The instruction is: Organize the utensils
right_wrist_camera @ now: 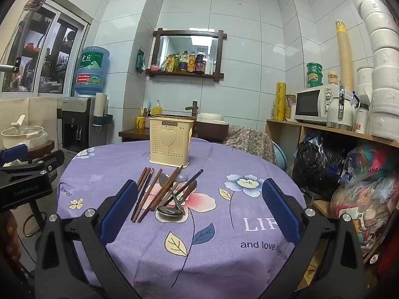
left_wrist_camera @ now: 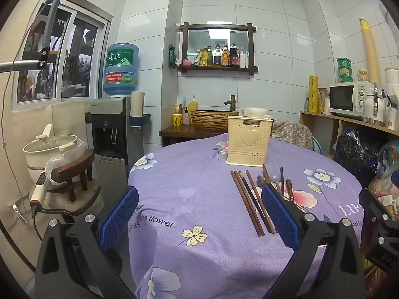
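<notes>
Even indoor light, sharp focus; ceiling-light glare in mirror (left_wrist_camera: 217,41) at 12 o'clock; fisheye bending, dark vignette at corners.

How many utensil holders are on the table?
1. The cream holder stands upright at the table's far side, behind the loose chopsticks and spoons.

Both wrist cameras look almost level across the desk (left_wrist_camera: 199,224) toward the tiled back wall, sharing the utensil holder (right_wrist_camera: 170,142)
</notes>
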`<state>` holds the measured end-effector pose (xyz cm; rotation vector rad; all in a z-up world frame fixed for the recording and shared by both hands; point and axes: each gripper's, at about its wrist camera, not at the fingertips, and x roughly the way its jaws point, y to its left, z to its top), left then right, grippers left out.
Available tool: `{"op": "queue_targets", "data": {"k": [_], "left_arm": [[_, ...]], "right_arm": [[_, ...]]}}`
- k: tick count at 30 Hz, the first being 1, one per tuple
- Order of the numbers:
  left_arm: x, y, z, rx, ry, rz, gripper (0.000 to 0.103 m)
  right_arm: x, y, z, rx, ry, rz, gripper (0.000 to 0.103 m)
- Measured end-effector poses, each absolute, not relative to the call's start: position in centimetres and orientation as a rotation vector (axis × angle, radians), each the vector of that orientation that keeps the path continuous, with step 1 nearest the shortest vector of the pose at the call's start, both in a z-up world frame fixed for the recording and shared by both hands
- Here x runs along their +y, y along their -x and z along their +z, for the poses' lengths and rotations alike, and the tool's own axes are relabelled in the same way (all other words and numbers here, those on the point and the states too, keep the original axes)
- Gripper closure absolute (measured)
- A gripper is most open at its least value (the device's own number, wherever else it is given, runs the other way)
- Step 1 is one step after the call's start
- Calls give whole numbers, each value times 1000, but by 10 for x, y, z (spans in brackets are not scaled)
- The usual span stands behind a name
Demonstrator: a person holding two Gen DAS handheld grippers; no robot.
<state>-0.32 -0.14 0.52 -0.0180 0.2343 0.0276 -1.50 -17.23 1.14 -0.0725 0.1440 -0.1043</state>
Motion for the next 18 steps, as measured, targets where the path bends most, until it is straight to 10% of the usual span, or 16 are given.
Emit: {"op": "queue_targets", "data": {"k": [18], "left_arm": [[-1,4,5,236,21,26,5]], "right_arm": [[-173,15,12,145,70,-105,5]]}}
